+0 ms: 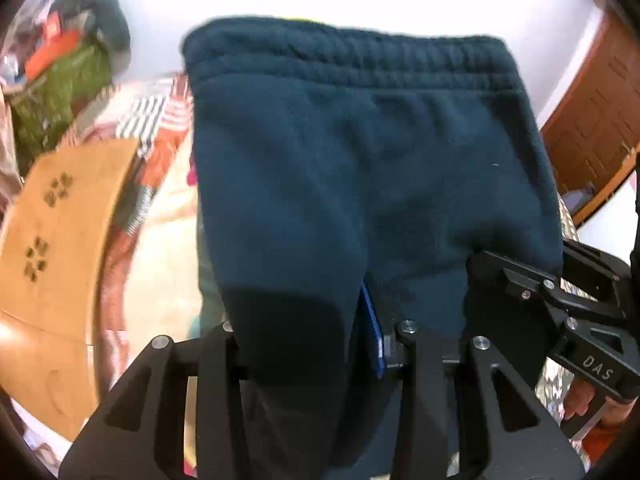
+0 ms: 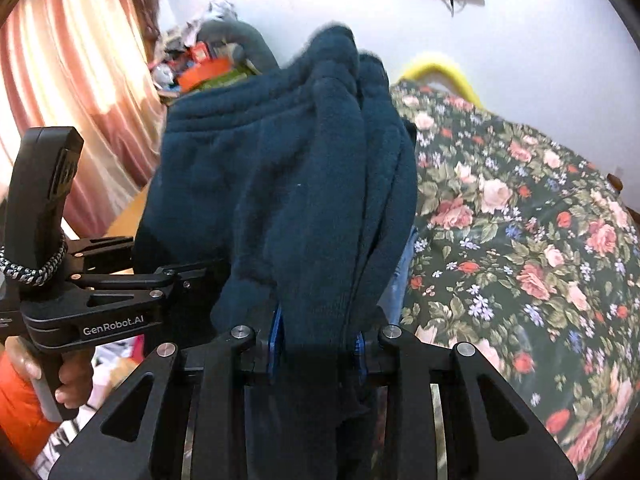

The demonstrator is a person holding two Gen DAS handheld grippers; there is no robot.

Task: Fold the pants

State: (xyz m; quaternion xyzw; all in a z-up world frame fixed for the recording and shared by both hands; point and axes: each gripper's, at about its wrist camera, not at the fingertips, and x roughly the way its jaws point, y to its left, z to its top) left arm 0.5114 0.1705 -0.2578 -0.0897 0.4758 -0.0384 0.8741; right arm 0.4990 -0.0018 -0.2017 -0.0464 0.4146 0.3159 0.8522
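Dark teal fleece pants (image 1: pixel 360 152) hang folded in the air, the elastic waistband across the far top edge. My left gripper (image 1: pixel 308 344) is shut on a thick bunch of this cloth at the near left; one blue pad (image 1: pixel 374 332) shows beside it. The right gripper (image 1: pixel 516 304) appears at the right of that view, holding the other near corner. In the right wrist view the pants (image 2: pixel 288 184) drape away from my right gripper (image 2: pixel 316 348), which is shut on bunched cloth between its blue pads (image 2: pixel 276 336). The left gripper (image 2: pixel 132 280) sits at the left, a hand on its grip.
A bed with a dark floral cover (image 2: pixel 520 240) lies to the right and below. A wooden headboard (image 1: pixel 60 248) and a pile of clothes (image 1: pixel 68 68) stand at the left. Pink curtains (image 2: pixel 72 80), a white wall (image 2: pixel 520 40) and a wooden door (image 1: pixel 600 112) close the room.
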